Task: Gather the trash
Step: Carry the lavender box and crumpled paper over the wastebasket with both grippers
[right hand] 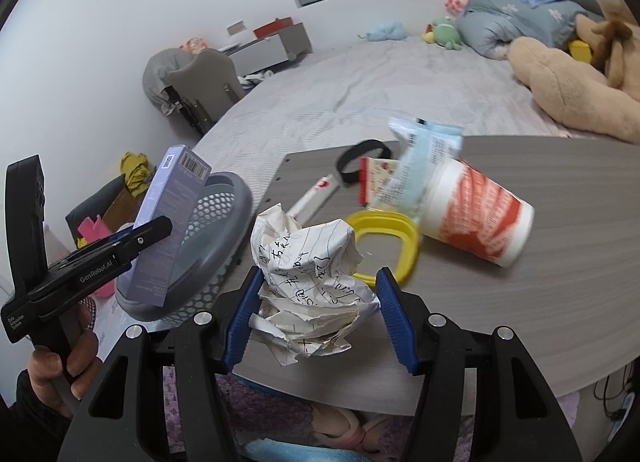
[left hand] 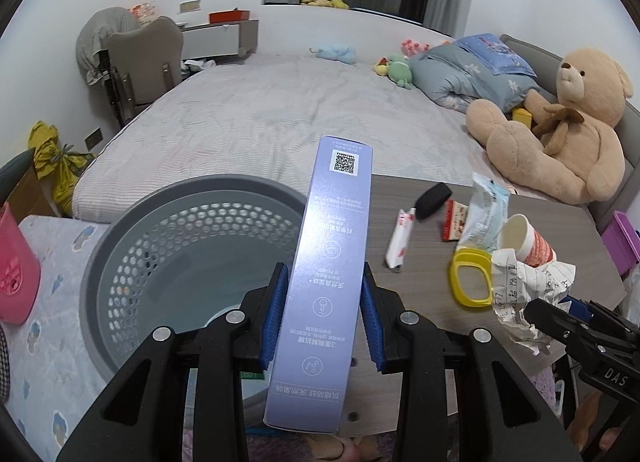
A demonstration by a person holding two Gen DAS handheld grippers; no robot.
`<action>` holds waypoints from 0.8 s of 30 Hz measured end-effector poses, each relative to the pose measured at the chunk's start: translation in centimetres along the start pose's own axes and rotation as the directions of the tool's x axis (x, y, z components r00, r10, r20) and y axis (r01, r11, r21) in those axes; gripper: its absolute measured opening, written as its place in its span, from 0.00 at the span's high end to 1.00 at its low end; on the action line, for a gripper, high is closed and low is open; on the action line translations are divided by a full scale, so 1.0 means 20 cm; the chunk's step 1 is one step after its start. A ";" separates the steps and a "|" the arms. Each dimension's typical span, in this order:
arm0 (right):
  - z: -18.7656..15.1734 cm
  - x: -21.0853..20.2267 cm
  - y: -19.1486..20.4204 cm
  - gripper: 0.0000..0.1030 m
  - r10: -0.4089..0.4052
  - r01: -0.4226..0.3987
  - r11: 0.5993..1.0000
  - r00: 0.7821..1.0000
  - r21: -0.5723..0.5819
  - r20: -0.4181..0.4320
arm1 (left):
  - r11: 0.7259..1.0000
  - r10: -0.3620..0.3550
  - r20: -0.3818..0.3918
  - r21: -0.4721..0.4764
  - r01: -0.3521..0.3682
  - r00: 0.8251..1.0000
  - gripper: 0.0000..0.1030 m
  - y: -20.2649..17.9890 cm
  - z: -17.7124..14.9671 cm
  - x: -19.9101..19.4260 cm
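**Kid:** Over on the left, what is that big gray thing with all the holes?

**Grown-up:** That is the gray basket (left hand: 192, 262). It stands just beside the tabletop (left hand: 432, 326), and I can see nothing inside it. I think the trash is meant to go in there.

**Kid:** And the long purple box?

**Grown-up:** The left hand-held gripper (left hand: 323, 312) is squeezing the purple box (left hand: 320, 282) between its blue pads. The box is up in the air, above the basket's edge where it meets the tabletop, not inside yet.

**Kid:** So what happens now?

**Grown-up:** My guess is the box has to move a bit more over the hole. Then the pads must let go so it drops in. It is long, so it could catch on the rim if it goes in sideways.

**Kid:** What about the other one?

**Grown-up:** The right hand-held gripper (right hand: 320, 314) has the crumpled paper (right hand: 312, 282) clamped between its pads, lifted a little above the tabletop. It needs to be carried to the left to reach the basket.

**Kid:** Is more trash left?

**Grown-up:** Yes. On the tabletop lie a yellow ring (right hand: 384, 238), a red and white paper cup (right hand: 476, 217) tipped on its side, a light blue wrapper (right hand: 420, 157), a small white packet (right hand: 312, 201) and a black band (right hand: 362, 159). So the job has only started, I think.
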State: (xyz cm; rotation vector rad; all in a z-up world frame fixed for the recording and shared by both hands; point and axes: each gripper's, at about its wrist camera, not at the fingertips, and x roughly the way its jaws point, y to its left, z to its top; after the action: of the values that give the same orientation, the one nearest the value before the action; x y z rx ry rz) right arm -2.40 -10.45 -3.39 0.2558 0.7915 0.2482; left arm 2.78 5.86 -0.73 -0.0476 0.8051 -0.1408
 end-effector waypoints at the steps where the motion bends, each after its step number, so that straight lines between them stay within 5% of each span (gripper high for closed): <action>1: 0.01 0.01 0.03 0.45 0.005 -0.005 1.000 1.000 -0.012 0.000 | 1.000 0.005 0.000 -0.010 -0.005 1.000 0.67 0.03 0.00 0.00; 24: 0.21 0.32 0.47 0.45 0.109 -0.113 0.983 0.993 -0.146 -0.039 | 0.985 0.106 0.001 -0.140 -0.105 0.994 0.67 0.48 0.02 -0.02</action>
State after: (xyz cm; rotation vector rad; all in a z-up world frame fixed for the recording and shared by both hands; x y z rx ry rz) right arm 3.77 -0.25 -1.80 0.1569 0.7858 0.4152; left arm 3.77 15.39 -1.17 -0.1377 0.8060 0.0167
